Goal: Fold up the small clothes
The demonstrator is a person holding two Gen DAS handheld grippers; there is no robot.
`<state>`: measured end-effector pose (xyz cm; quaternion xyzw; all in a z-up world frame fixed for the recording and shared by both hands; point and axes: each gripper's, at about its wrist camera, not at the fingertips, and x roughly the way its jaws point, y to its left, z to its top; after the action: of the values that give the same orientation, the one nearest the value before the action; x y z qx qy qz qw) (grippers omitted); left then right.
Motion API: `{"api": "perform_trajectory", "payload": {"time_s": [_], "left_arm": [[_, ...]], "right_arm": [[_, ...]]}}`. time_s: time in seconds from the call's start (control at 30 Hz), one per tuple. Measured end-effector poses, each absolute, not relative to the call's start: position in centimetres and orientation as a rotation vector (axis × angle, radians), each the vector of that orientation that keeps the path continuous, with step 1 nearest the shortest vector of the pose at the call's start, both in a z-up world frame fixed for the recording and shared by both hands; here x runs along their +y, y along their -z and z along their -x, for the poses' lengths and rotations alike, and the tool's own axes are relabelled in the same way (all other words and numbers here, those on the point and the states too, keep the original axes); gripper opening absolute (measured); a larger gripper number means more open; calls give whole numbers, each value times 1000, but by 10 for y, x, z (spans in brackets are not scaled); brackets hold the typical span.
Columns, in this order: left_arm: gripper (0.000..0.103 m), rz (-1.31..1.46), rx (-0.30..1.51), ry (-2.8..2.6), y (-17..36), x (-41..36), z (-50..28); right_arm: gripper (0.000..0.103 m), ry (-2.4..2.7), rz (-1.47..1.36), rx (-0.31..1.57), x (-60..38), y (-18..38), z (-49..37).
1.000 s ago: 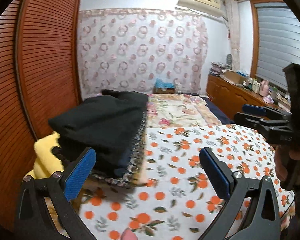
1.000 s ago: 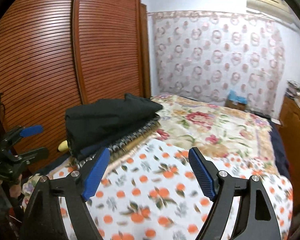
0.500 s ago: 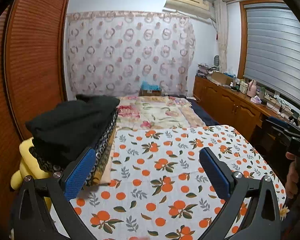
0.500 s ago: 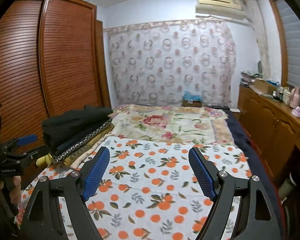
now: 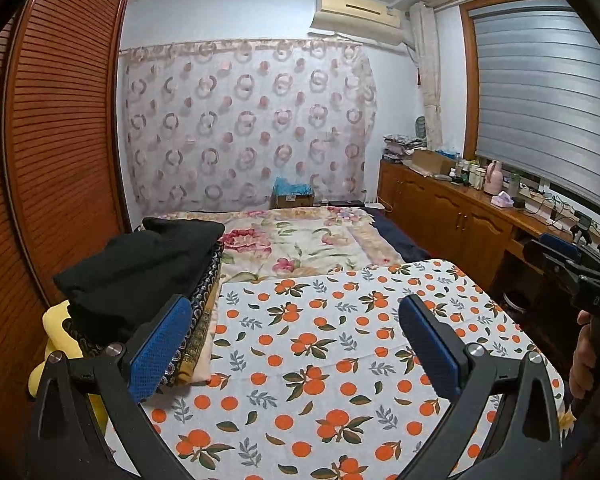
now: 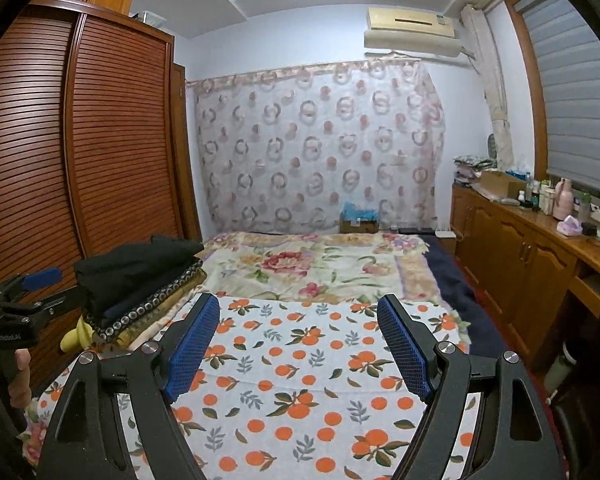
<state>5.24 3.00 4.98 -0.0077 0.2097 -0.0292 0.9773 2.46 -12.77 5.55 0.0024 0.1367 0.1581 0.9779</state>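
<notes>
Black folded stack (image 5: pixel 140 268) left of orange-print cloth (image 5: pixel 320 344); wardrobe (image 5: pixel 56 160) beside.

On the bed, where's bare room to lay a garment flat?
The orange-print sheet is bare from the clothes stack on its left across to its right edge, and back to the floral blanket, also bare. Crowded: the stack's corner, beside the wardrobe.
</notes>
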Motion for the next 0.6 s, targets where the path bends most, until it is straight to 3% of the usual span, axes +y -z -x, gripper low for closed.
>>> {"api": "perform_trajectory", "payload": {"time_s": [0.6], "left_arm": [[103,15,420,62,-52,27,-49]], "right_arm": [[83,-299,6,275,-140,-51,-27]]}}
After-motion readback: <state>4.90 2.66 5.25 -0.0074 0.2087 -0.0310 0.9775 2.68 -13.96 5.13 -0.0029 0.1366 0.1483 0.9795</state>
